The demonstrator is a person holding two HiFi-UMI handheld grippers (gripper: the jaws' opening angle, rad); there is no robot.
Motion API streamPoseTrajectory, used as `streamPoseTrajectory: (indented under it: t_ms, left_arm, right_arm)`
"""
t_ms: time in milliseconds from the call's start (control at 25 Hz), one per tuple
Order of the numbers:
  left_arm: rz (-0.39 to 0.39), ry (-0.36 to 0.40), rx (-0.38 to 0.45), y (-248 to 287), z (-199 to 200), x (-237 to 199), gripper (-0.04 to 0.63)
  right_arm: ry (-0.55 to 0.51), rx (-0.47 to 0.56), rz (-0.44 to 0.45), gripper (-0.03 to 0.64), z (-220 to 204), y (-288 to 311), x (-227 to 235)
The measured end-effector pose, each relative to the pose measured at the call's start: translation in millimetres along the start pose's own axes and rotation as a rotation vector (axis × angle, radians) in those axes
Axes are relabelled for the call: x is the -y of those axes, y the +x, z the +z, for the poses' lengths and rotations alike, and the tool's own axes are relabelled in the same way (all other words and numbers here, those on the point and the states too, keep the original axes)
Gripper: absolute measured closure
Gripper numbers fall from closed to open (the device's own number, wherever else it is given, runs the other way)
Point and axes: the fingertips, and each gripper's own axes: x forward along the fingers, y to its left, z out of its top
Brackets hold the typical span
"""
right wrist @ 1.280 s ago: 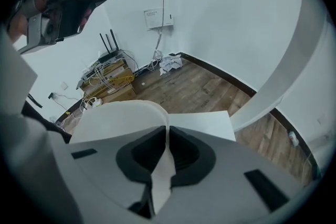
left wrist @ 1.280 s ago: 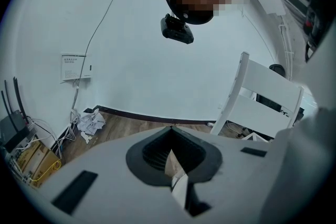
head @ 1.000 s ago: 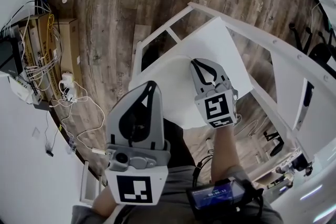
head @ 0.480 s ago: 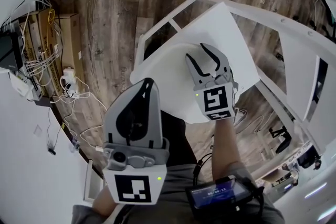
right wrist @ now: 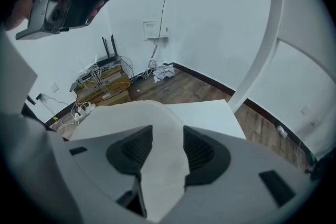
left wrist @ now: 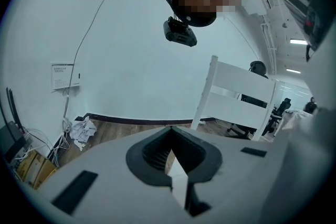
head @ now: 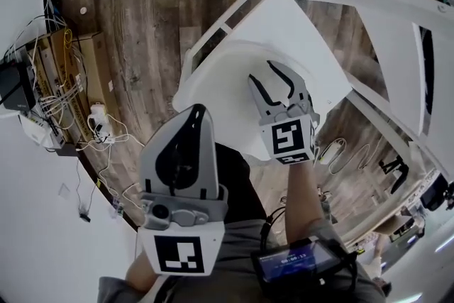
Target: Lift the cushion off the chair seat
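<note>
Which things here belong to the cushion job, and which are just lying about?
Job:
cushion
chair under it
right gripper, its jaws have just been opening, cushion fold between them
left gripper, shut

Lying about:
cardboard boxes
cables
power strip
crumpled paper
router
</note>
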Motion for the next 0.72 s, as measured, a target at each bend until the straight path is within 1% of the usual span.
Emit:
streamPoseTrajectory:
  t_ms: [200,360,600,680,720]
  left_arm:
    - [-0.05,0.04,0.008,-8.4,-5.5,18.2,0.589]
    - [-0.096,0.068,0.016,-26.0,-17.8,43.1,0.589]
    - [-0.167,0.111,0.031,-71.9,-50.1,84.5,0.589]
    - [-0.174,0.116,0.037,-89.8,-61.7,93.7,0.589]
    - [-0.174,0.116,0.038,-99.3,-67.9,96.2,0.589]
  right_arm:
    - [0.043,0.024,-0.045,0.43,-15.3,-14.9,-6.5]
    - [0.079,0.035,-0.079,0.433,-39.3,-35.8,-23.3]
    - [0.12,0.054,-0.117,0.439,-85.8,-73.5,-76.8]
    - [0.128,0.046,-0.127,0.451,-104.6,-83.3,-98.9]
    - [0.126,0.038,-0.134,0.47,-113.3,-86.3,-109.9]
